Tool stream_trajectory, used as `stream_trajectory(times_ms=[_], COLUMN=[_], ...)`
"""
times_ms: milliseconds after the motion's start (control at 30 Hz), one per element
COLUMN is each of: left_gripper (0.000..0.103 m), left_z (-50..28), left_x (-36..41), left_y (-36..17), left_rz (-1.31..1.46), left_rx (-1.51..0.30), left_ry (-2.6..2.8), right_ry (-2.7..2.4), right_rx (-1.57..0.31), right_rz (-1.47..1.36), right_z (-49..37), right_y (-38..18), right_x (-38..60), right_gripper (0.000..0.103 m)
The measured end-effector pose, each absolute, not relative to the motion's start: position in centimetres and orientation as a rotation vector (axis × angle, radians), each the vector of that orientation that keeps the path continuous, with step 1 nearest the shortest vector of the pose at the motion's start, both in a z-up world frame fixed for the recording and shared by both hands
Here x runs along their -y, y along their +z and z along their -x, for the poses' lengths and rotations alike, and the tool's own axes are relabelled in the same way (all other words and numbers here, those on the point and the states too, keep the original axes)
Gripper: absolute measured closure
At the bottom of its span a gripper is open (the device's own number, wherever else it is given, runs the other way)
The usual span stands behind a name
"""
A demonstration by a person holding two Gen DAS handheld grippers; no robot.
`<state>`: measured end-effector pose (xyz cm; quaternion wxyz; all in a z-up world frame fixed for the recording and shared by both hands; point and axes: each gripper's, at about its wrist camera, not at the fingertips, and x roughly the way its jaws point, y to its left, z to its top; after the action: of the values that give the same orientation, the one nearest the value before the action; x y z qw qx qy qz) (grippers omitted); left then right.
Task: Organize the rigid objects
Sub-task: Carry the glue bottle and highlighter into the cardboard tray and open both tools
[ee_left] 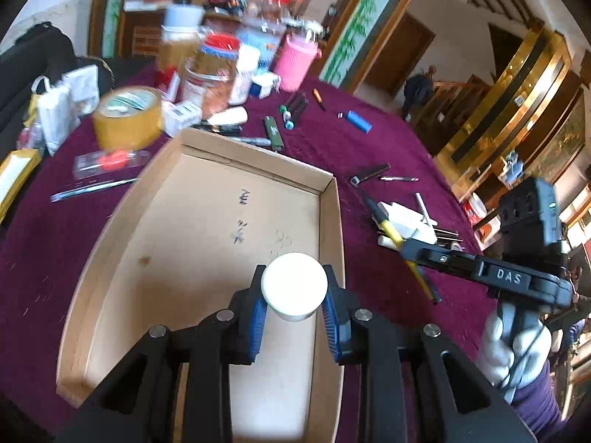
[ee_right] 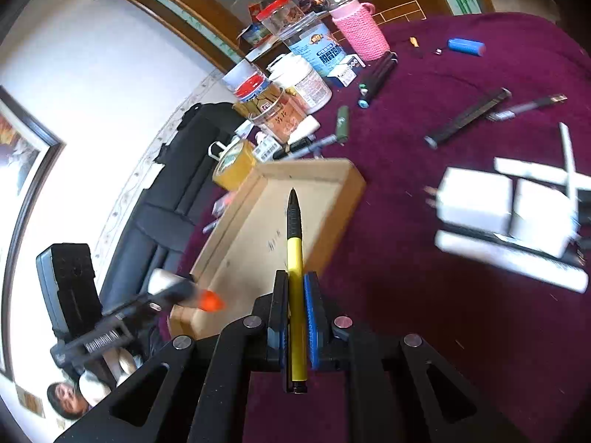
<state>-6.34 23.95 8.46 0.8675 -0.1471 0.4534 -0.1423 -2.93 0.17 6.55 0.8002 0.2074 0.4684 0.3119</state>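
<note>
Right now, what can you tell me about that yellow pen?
The yellow pen is slim, with a glossy yellow barrel, a black ribbed grip and a dark pointed tip. It looks like plastic. The right hand-held gripper clamps it between its blue pads, tip pointing forward and away, above the near end of the cardboard tray on the purple tablecloth.

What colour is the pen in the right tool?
Yellow pen with black tip; right wrist view.

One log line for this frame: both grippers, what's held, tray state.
left gripper: shut on white bottle, over cardboard tray | right gripper: shut on yellow pen | tray: nothing inside yet
</note>
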Motion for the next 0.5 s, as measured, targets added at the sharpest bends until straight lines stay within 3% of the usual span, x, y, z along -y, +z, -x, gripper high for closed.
stream_trajectory(times_ms=[267,367,433,500], left_gripper=[0.077,0.060,0.042,0.039], left_z=[-1.3,-2.5,-3.2,-3.2], left_x=[-24.1,-24.4,-24.8,-25.4], left_y=[4.4,3.3,2.8,2.3], left_rz=[0.418,0.459,0.496,0.560], left_rx=[-1.056,-1.062,-1.061,-1.050], left_ry=[-0.280,-0.282,-0.300,-0.321], right_ry=[0.521,0.474,0.455,0.438], right_rx=[-1.058,-1.072,-1.060,-1.030], right_rz=[-0.387,-0.361,-0.330,-0.296], right_z=[-1.1,-1.7,-1.9,-1.9], right_y=[4.7,4.1,4.1,4.5], right_x=[-5.7,-6.2,-6.4,-6.5], right_gripper=[0.093,0.092,0.091,0.084])
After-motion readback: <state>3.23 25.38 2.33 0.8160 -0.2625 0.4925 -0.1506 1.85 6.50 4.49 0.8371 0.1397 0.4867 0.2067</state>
